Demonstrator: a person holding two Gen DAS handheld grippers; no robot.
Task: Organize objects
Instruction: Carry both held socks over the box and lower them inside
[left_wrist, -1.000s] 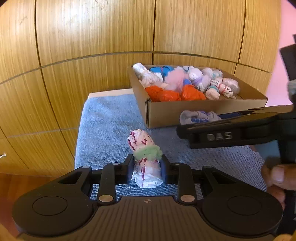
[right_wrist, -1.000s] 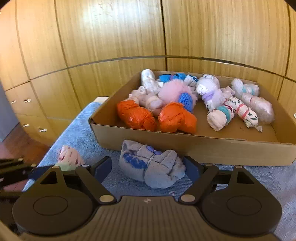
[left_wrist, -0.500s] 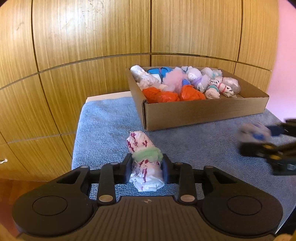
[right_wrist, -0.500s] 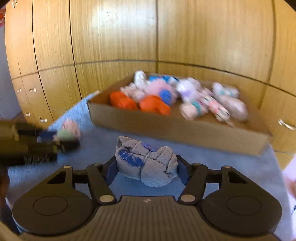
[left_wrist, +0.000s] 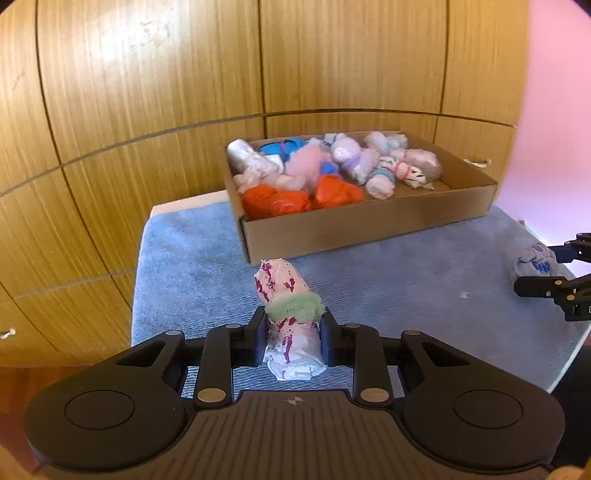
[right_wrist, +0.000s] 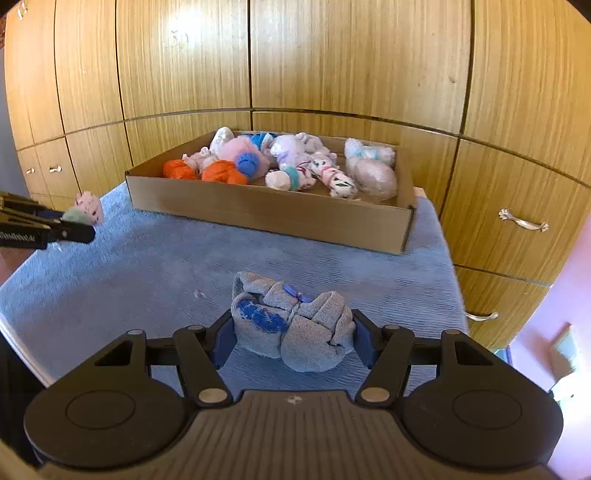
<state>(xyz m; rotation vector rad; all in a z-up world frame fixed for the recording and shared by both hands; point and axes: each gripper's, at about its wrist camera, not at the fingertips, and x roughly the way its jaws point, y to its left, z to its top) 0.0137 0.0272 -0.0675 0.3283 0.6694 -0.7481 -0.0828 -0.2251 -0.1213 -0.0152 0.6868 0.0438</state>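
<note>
Your left gripper (left_wrist: 291, 332) has its jaws squeezed tight on the pink-and-white sock roll (left_wrist: 286, 314), right by its fuzzy green band (left_wrist: 295, 308). The roll sits between the pads, with its far end poking out toward the cardboard box (left_wrist: 369, 229). Your right gripper (right_wrist: 293, 334) has its jaws pressed on both sides of the gray sock bundle (right_wrist: 291, 321) with the blue mark, and they have just been closing in on it. Both sock rolls are over the blue towel (left_wrist: 388, 280) on the worktop, in front of the box and well apart from each other. These are soft, light things, so they will squish and not break. They are not slippery, but a soft roll can wiggle loose or come undone if you pinch only its tip. Hold each one around the fat middle, where the band keeps it tight, as you do now. The gray bundle is wider and looks floppy, so keep a firm squeeze on it. The box already has lots of rolled socks (right_wrist: 280, 166) in it, mostly on its left side and at the back. I think the bare spot near the front right would be an easy place to drop one in.
</note>
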